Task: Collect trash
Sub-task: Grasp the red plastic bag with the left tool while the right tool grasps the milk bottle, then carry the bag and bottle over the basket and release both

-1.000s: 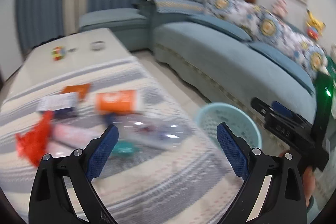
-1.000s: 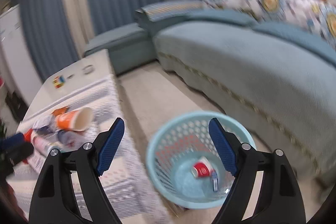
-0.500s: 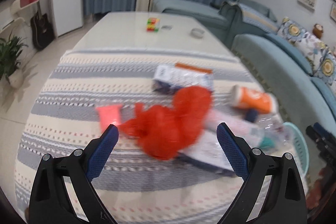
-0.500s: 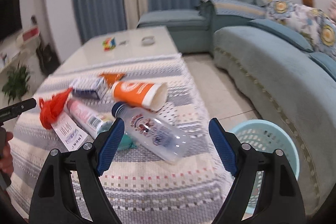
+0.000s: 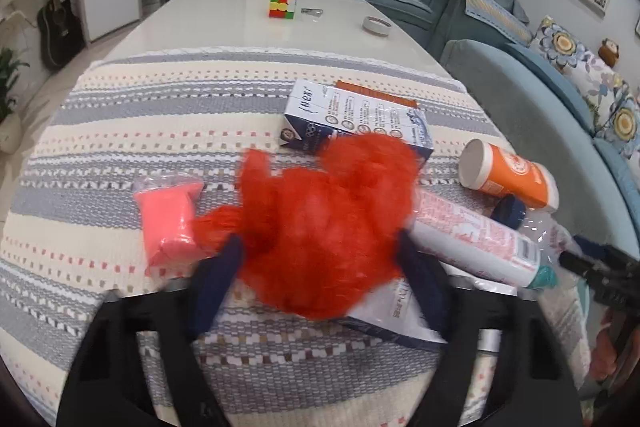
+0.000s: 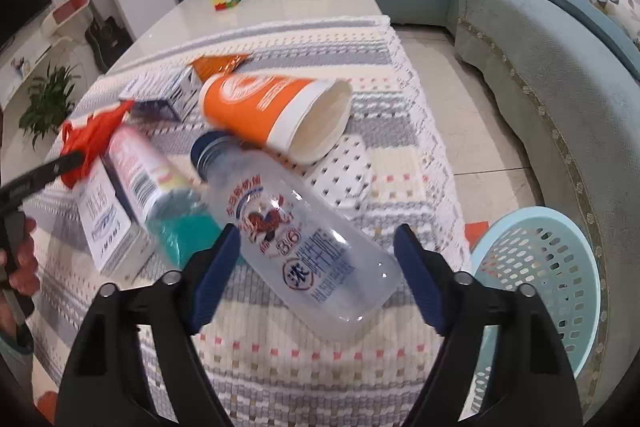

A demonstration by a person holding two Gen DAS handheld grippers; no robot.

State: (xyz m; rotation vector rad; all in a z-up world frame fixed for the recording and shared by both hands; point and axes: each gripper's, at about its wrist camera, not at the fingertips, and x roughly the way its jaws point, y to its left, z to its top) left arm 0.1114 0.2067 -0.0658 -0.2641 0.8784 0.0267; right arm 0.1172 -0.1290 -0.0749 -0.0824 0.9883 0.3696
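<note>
- The left hand-held gripper has just been closing; its jaws straddle the red mesh bag, though blur hides whether the pads press it.
- The right hand-held gripper has just been closing slightly, jaws open around the clear plastic bottle lying on the striped surface.
- The light-blue basket stands on the floor, right.

Read "36" and a large circled "浓" with further blue Chinese characters on the clear plastic bottle. On the white-and-blue carton, only a slanted word, too blurred to make out. Barcode on the spray bottle.
</note>
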